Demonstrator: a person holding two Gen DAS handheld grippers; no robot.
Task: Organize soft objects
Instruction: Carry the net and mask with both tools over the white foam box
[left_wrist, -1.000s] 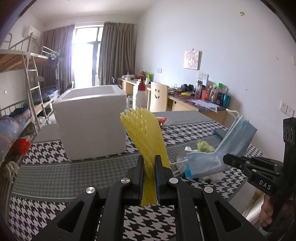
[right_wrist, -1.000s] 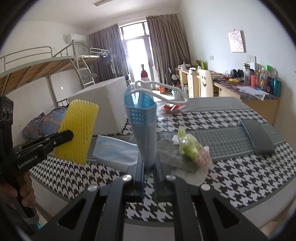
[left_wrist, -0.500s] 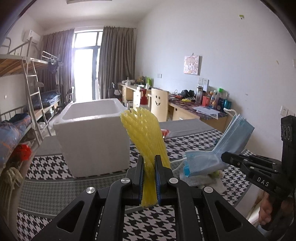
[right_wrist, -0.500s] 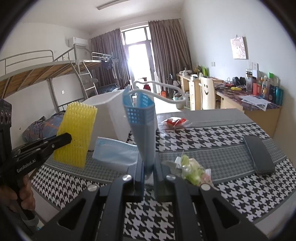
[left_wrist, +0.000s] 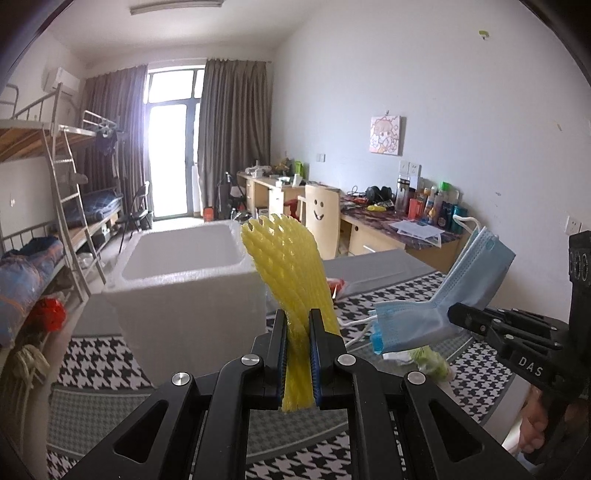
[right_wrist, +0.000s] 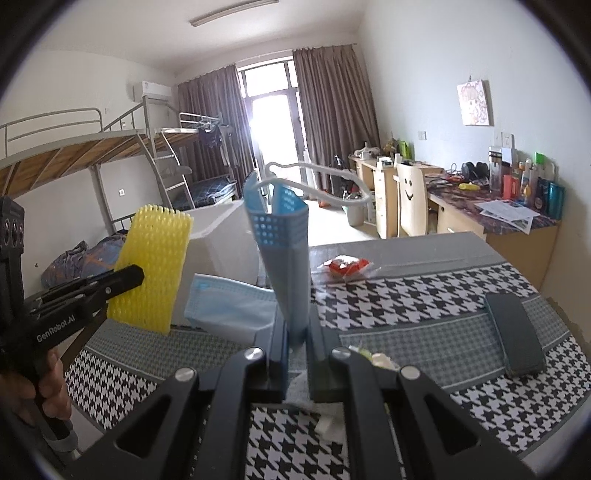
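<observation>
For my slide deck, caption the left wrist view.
Left gripper pinches yellow foam net before white foam box; right gripper holds blue masks.

Legible markings, both views checked.

1. Left wrist view: white capitals "DAS" on the black side of the right hand-held gripper (left_wrist: 452, 314), which enters from the right edge.
2. Right wrist view: white lettering "GenRobot.AI" on the black body of the left hand-held gripper (right_wrist: 138, 273), which enters from the left edge.
3. Chair back (left_wrist: 322, 218) at the far desks: drawn smiley face, two eyes and a curved mouth; a sign, no letters.

Bottle labels and papers on the far desk: too small to read.
</observation>
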